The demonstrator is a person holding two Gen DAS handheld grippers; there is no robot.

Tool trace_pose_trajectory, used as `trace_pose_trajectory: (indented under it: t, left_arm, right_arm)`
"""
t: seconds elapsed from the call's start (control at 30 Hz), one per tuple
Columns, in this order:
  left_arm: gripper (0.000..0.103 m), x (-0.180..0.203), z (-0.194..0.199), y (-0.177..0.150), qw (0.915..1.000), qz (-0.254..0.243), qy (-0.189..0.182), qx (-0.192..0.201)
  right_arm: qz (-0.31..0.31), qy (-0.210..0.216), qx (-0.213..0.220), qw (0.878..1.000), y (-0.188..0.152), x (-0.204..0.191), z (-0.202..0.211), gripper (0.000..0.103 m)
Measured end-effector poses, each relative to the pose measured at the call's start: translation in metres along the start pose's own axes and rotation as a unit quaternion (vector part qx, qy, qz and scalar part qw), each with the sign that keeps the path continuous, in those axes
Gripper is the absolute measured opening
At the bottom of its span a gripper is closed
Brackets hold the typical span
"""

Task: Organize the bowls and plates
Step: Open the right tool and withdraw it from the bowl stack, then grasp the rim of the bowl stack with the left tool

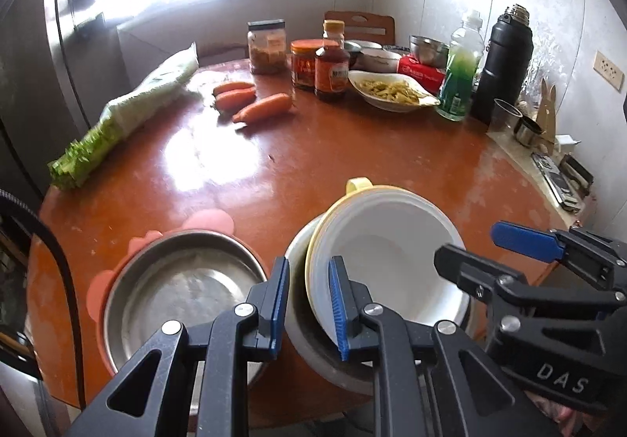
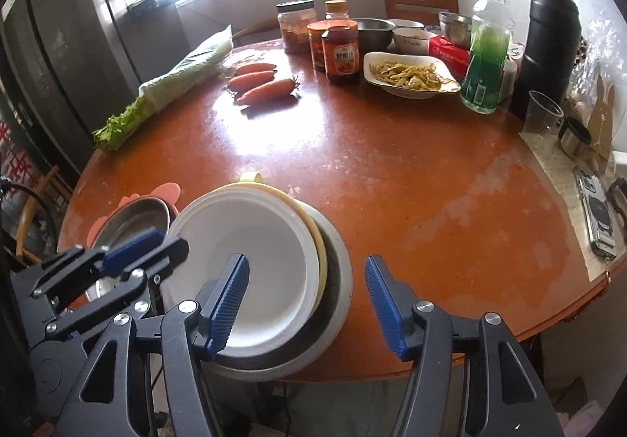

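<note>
A white bowl (image 1: 392, 241) with a yellow rim and handle sits tilted inside a grey bowl (image 1: 313, 350) at the table's near edge; both also show in the right wrist view, the white bowl (image 2: 254, 241) and the grey bowl (image 2: 337, 280). A steel plate (image 1: 184, 288) on a pink mat (image 1: 207, 221) lies to their left. My left gripper (image 1: 307, 307) straddles the bowls' left rims with a narrow gap between its jaws. My right gripper (image 2: 307, 300) is open over the bowls' right side and holds nothing.
Farther back on the round table (image 2: 392, 182) stand jars (image 2: 341, 53), three carrots (image 2: 258, 82), a cabbage (image 2: 176, 80), a plate of food (image 2: 411, 74), a green bottle (image 2: 486, 68), a black flask (image 2: 544, 45) and steel bowls (image 2: 372, 31). A phone (image 2: 597, 213) lies at the right.
</note>
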State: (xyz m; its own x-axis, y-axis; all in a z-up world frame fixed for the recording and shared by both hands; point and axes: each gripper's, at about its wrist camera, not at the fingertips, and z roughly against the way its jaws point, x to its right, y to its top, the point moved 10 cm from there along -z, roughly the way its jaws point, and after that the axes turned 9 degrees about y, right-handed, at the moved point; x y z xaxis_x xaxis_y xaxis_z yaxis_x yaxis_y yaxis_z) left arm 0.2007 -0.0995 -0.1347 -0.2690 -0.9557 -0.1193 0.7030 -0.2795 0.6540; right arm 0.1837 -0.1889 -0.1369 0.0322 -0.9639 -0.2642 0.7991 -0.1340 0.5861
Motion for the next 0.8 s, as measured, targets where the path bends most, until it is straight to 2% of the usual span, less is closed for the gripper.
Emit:
trace_pose_trajectory:
  t: [0.13, 0.27, 0.33, 0.4, 0.57, 0.67, 0.8]
  left_arm:
    - [0.021, -0.002, 0.007, 0.005, 0.9993, 0.013, -0.025, 0.022]
    - [0.027, -0.004, 0.016, 0.01, 0.9987, 0.004, -0.019, 0.046]
    - [0.031, -0.004, 0.017, 0.011, 0.9984, 0.013, -0.036, 0.04]
    - [0.042, -0.003, 0.017, 0.011, 0.9982, 0.015, -0.046, 0.037]
    - [0.042, -0.014, 0.027, 0.015, 0.998, 0.019, -0.037, 0.048]
    - [0.042, -0.023, 0.037, 0.015, 0.9978, 0.013, -0.023, 0.061]
    - [0.042, -0.028, 0.045, -0.002, 0.9974, 0.012, -0.032, 0.064]
  right_arm:
    - [0.022, -0.026, 0.004, 0.999, 0.001, 0.0, -0.001, 0.064]
    - [0.023, -0.021, 0.0, 1.0, 0.0, 0.0, -0.004, 0.064]
    - [0.015, -0.018, 0.0, 1.0, 0.001, 0.003, -0.004, 0.064]
    - [0.004, -0.011, 0.002, 1.0, 0.002, 0.006, -0.001, 0.063]
    - [-0.031, 0.037, 0.0, 0.999, 0.002, 0.013, 0.008, 0.063]
    - [-0.034, 0.027, 0.001, 0.999, 0.002, 0.021, 0.014, 0.063]
    - [-0.044, 0.033, 0.004, 0.998, 0.0, 0.029, 0.018, 0.063]
